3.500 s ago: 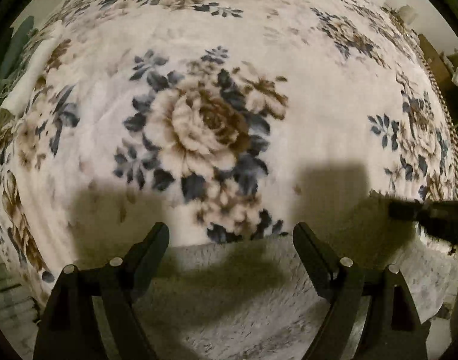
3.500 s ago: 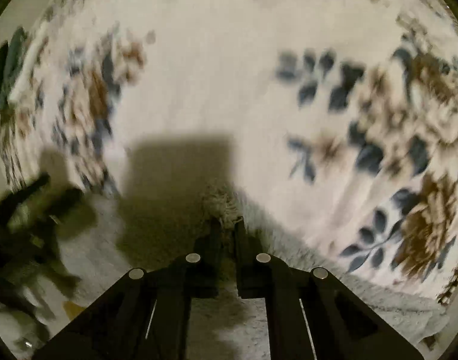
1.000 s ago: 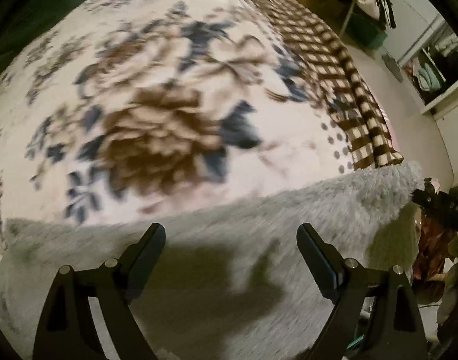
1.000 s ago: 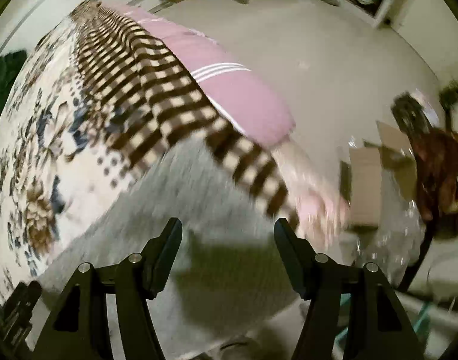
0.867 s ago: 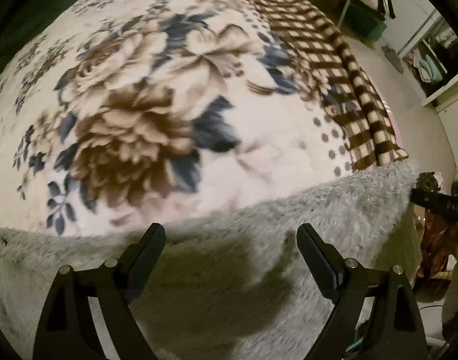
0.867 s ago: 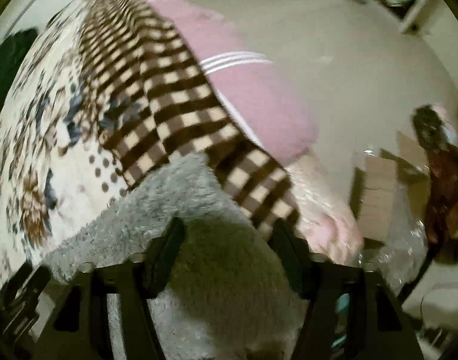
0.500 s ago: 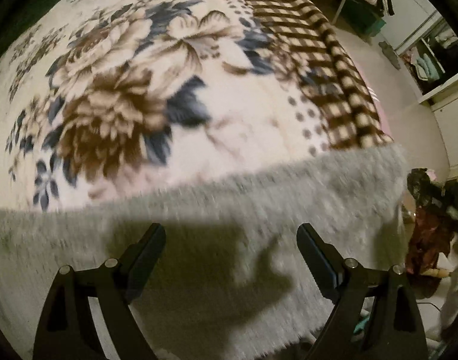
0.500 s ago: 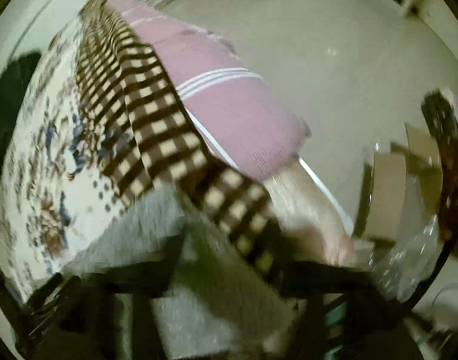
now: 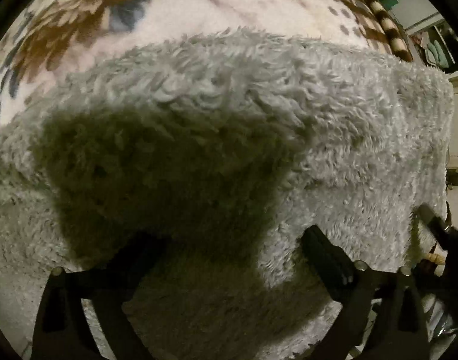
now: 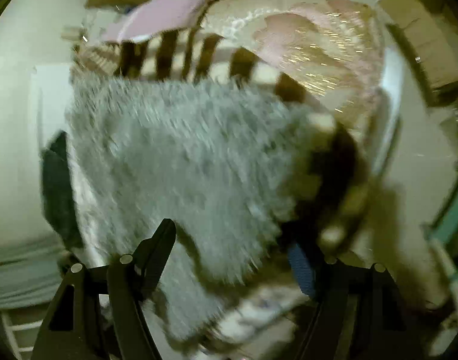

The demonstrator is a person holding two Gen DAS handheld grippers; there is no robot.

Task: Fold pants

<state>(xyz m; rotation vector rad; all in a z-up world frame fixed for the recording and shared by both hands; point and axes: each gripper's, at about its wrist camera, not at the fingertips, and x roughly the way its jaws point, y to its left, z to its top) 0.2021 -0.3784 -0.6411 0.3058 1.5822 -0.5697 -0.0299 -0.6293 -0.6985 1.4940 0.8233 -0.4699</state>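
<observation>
The grey fluffy pants (image 9: 333, 126) lie on the floral blanket (image 9: 199, 9) and fill most of the left wrist view. My left gripper (image 9: 229, 240) is open, close above the pants, with its shadow on the fleece. In the right wrist view, which is blurred, the pants (image 10: 184, 162) hang over the bed's edge. My right gripper (image 10: 231, 237) is open just in front of this hanging end and holds nothing.
The blanket's brown checked border (image 10: 181, 51) and a pink sheet (image 10: 166, 12) run along the bed edge. Pale floor (image 10: 16, 90) lies beside the bed. A cardboard box (image 10: 423, 39) and a teal item (image 10: 450, 219) stand at the right.
My left gripper has come down much closer to the pants. My right gripper has swung round to face the bed's side and the pants' hanging end. Earlier it was shut on the fabric; it is open now.
</observation>
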